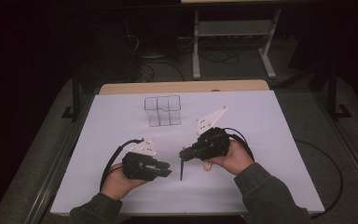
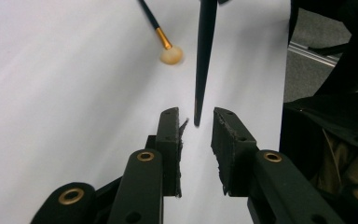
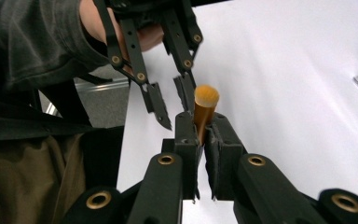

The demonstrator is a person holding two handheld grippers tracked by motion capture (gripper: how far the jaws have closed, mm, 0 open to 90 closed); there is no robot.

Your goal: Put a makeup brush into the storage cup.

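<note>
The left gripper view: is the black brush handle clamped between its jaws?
No, the brush handle ends ahead of the open left gripper, untouched.

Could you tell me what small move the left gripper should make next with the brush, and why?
Probably draw the left gripper back, clear of the brush handle. Its jaws stand apart with the handle's tip between them, touching neither, while the right gripper is shut on the brush at its gold ferrule. The handover looks done, so staying close only risks knocking it.

The left gripper stands with jaws apart, just below the tip of a black brush handle; a second brush lies left of that handle.
</note>
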